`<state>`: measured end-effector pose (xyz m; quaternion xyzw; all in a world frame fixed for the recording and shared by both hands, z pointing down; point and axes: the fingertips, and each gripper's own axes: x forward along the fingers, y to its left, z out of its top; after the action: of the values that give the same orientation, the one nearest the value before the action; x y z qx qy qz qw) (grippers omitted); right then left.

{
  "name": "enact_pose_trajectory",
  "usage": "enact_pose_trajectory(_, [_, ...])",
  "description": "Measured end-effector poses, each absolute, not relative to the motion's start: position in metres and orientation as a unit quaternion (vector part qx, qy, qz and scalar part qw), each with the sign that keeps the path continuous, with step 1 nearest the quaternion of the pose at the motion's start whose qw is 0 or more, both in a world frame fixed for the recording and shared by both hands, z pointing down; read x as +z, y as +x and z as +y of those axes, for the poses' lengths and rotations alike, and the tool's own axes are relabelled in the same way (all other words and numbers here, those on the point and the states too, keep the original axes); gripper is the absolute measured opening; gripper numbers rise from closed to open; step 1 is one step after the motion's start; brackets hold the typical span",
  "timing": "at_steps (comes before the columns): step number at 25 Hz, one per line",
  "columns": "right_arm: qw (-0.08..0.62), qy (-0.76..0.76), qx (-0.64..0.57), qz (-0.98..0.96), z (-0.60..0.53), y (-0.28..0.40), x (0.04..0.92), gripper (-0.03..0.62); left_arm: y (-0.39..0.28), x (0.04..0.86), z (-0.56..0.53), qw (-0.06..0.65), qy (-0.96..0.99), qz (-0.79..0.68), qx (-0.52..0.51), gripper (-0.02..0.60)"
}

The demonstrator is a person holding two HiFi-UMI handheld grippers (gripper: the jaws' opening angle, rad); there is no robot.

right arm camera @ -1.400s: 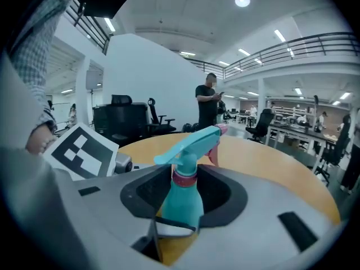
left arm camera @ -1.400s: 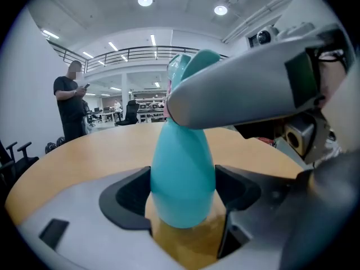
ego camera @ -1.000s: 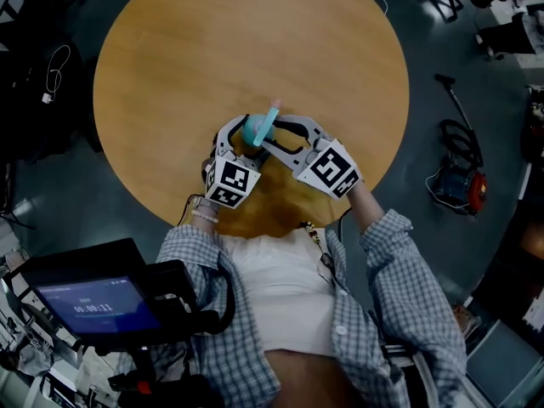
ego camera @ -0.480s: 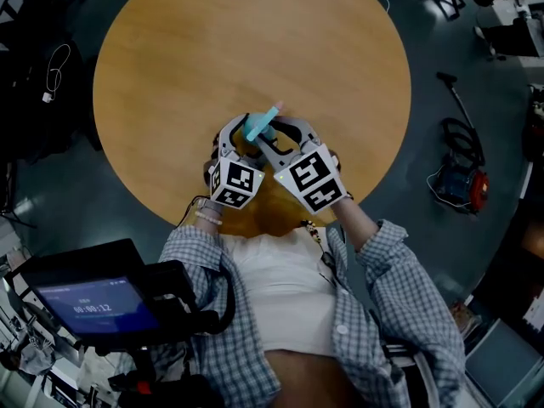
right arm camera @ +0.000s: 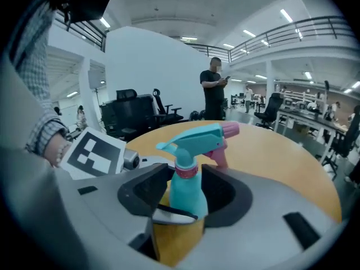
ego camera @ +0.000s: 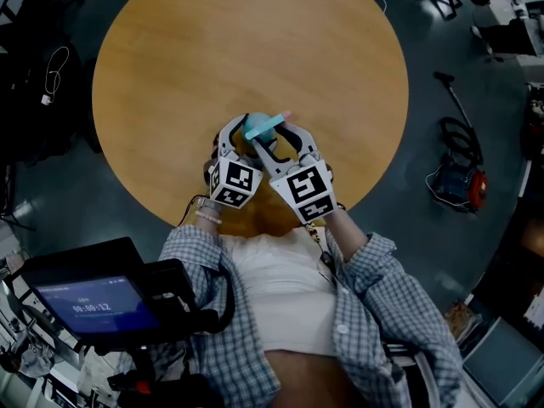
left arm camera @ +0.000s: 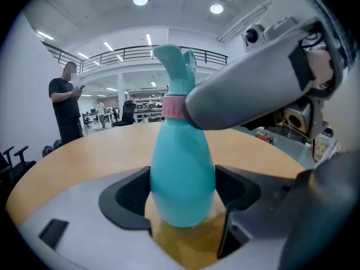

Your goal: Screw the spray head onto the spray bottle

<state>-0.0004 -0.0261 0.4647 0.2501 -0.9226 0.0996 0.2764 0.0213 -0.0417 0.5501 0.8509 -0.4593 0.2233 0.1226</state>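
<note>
A teal spray bottle (ego camera: 255,129) stands upright on the round wooden table (ego camera: 212,41) near its front edge. Its teal spray head (right arm camera: 197,136) with a pink nozzle (right arm camera: 230,130) sits on the neck above a pink collar (right arm camera: 187,171). My left gripper (ego camera: 245,141) is shut on the bottle's lower body (left arm camera: 183,173), both pads against it. My right gripper (right arm camera: 187,179) stands around the neck at the collar; its jaws are opening and a small gap shows on each side. One right finger (left arm camera: 247,94) crosses in front of the collar in the left gripper view.
A person in black (left arm camera: 64,106) stands beyond the table's far side. On the floor to the right lies a red and blue machine with a hose (ego camera: 459,185). A device with a lit screen (ego camera: 93,300) sits at lower left.
My right gripper has swung round clockwise, its marker cube moving left and toward the person's body. The spray head turned with it, its nozzle now pointing more to the right. The left gripper held still.
</note>
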Motion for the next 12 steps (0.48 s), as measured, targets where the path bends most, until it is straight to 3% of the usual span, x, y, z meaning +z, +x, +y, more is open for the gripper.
enact_pose_trajectory(2, [0.266, 0.206, 0.116, -0.934, -0.019, 0.004, 0.462, 0.221, 0.022, 0.550, -0.042, 0.121, 0.855, -0.453, 0.222, 0.367])
enact_pose_trajectory(6, [0.252, 0.141, 0.105, -0.952, -0.013, 0.024, 0.446, 0.222, 0.023, 0.549, -0.042, 0.118, 0.862, -0.442, 0.220, 0.367])
enact_pose_trajectory(12, [0.261, 0.027, -0.035, -0.964, -0.042, 0.041, 0.425, 0.224, 0.022, 0.549, -0.040, 0.113, 0.870, -0.427, 0.218, 0.367])
